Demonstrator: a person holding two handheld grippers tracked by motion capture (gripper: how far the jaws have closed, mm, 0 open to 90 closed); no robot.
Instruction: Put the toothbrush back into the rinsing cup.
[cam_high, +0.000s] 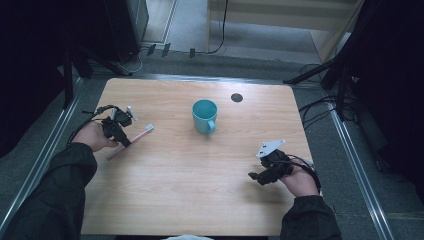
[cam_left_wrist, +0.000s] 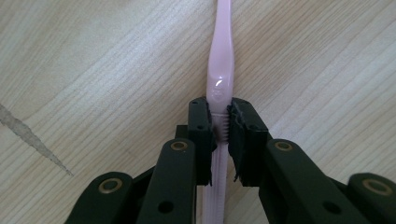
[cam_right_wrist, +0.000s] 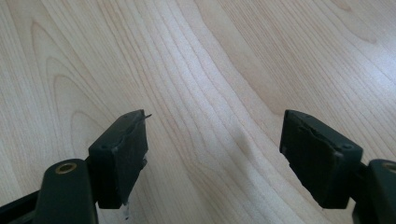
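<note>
The pink toothbrush is clamped at its handle by the left gripper – lifting towards the cup comes next – while the right gripper is held wide apart, empty.

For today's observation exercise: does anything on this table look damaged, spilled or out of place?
Nothing is spilled. The teal mug stands upright. The one oddity: the black pads of the left hand-held gripper, closed on the pink toothbrush, look frayed at their edges.
</note>
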